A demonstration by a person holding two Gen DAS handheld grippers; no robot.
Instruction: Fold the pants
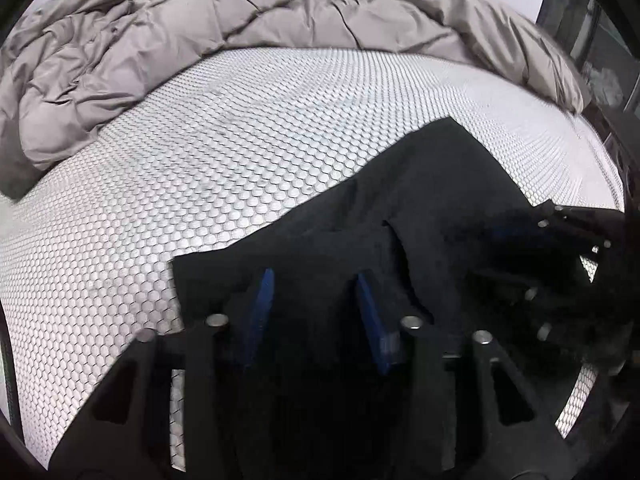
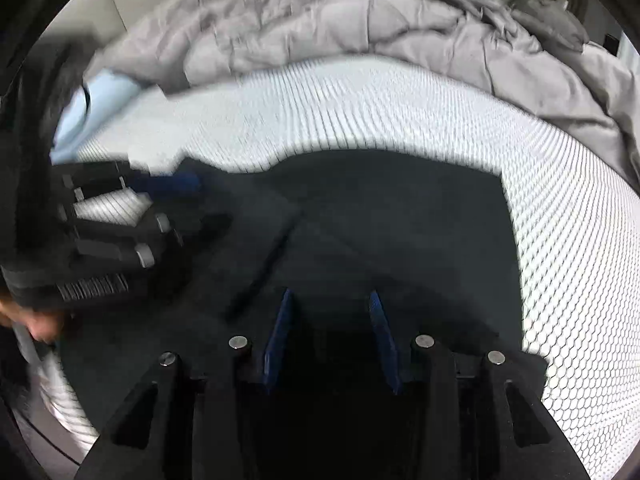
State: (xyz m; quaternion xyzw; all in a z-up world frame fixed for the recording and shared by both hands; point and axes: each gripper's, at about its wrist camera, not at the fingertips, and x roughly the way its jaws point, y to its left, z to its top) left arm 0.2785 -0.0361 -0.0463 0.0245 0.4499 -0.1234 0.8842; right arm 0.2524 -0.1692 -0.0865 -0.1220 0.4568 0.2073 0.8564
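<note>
The black pants [image 1: 432,200] lie flat on a white honeycomb-patterned mattress [image 1: 200,184]; in the right wrist view they [image 2: 400,216] fill the middle. My left gripper [image 1: 316,276] is open, its blue pads just above the near edge of the pants, nothing between them. My right gripper [image 2: 330,296] is open over the pants, empty. The right gripper shows blurred at the right of the left wrist view [image 1: 560,248]. The left gripper shows at the left of the right wrist view [image 2: 132,216].
A crumpled grey duvet [image 1: 200,28] is bunched along the far side of the mattress [image 2: 400,100], seen also in the right wrist view [image 2: 400,28]. Something light blue [image 2: 96,96] lies at the far left. The mattress edge curves at right.
</note>
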